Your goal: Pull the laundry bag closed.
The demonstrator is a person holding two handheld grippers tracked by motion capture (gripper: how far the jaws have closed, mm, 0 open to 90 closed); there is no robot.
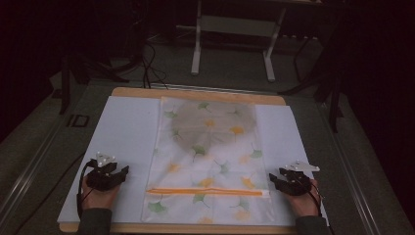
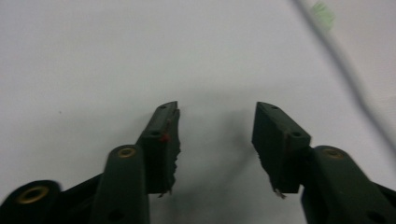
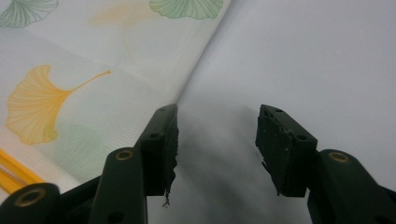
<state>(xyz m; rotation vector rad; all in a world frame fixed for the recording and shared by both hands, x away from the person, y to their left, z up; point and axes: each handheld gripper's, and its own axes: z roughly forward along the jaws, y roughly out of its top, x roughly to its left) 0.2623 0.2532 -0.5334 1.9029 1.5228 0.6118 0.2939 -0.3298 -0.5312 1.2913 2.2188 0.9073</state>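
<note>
High view: a leaf-printed mesh bag (image 1: 208, 161) is lying flat at the middle of a white sheet (image 1: 122, 142), its orange zipper (image 1: 205, 192) running across the near end; the left gripper (image 1: 110, 175) and right gripper (image 1: 288, 181) are resting well apart on either side of it.

Left gripper view: jaws are standing released over bare sheet (image 2: 116, 60), grasping nothing.

Right gripper view: jaws are gaping empty just beside the bag's edge (image 3: 93, 93).

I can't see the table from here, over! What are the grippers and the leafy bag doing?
Left gripper open, holding nothing. Right gripper open, beside the bag's edge. Leaf-print bag flat on the white sheet, zipper shut. Nothing in the way.
</note>
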